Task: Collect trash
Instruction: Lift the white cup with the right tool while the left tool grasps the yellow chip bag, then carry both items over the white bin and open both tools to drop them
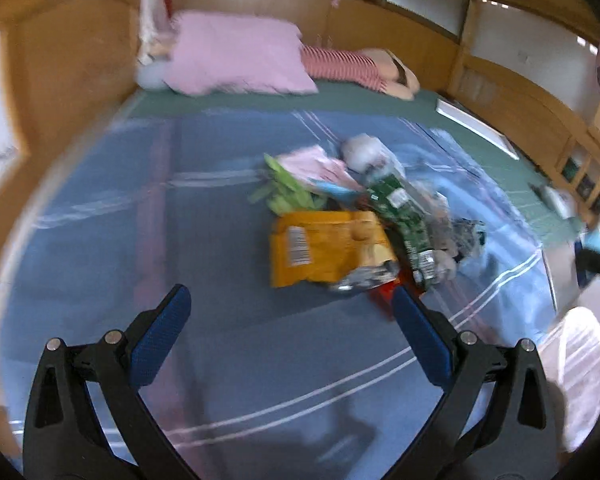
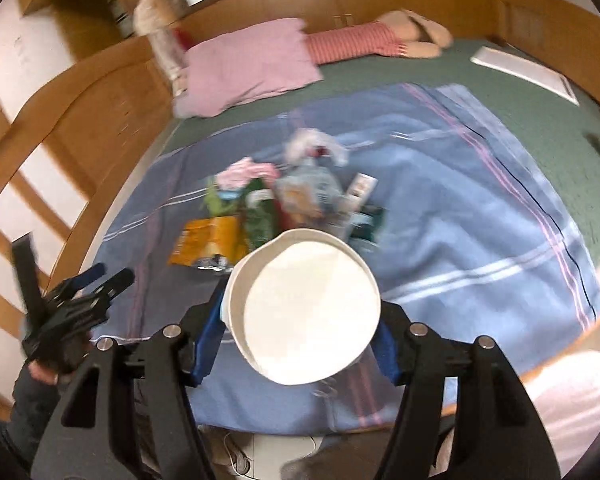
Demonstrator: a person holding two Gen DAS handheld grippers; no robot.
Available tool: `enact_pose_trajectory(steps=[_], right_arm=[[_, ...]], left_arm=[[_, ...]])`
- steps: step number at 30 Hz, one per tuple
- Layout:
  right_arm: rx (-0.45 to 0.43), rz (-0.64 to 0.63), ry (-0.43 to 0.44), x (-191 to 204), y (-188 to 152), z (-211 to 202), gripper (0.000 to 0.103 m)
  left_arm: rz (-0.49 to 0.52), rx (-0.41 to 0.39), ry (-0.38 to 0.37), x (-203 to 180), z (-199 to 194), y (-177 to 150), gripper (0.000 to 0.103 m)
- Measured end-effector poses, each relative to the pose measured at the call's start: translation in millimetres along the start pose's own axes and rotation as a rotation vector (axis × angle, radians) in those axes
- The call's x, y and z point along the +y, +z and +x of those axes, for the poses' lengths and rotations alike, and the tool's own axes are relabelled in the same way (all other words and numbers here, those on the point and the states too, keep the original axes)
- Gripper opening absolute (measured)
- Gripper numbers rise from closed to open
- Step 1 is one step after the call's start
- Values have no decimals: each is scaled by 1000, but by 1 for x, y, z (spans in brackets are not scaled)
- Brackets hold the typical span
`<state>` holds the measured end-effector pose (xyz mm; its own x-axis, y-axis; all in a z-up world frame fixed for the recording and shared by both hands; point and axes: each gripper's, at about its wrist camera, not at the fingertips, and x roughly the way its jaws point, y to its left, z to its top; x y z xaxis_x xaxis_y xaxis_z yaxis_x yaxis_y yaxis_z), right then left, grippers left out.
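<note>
Gripping a white bowl (image 2: 304, 308), right tongs (image 2: 300, 340) clench; left tongs (image 1: 290, 344) released; labels blurred.

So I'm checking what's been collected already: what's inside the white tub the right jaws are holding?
The white tub in the right gripper shows only a bare white interior; no trash is visible inside. The wrappers lie on the blue blanket behind it. The tub covers some of the pile.
</note>
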<state>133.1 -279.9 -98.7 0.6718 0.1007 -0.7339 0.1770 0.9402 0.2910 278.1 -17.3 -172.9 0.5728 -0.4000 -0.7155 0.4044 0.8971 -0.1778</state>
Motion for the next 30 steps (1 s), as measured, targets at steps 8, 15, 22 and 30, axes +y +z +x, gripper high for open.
enact_pose_trajectory(steps=[8, 15, 22, 30], right_arm=[[-5, 76, -6, -36, -4, -2, 63], [-18, 114, 18, -51, -2, -4, 64], [-30, 141, 17, -59, -2, -13, 64], [-70, 128, 53, -50, -6, -31, 64]], left_arm=[[-247, 74, -94, 1, 73, 22, 100], [-139, 139, 10, -31, 116, 31, 100], [-73, 177, -41, -34, 116, 23, 24], [-63, 78, 15, -30, 58, 16, 15]])
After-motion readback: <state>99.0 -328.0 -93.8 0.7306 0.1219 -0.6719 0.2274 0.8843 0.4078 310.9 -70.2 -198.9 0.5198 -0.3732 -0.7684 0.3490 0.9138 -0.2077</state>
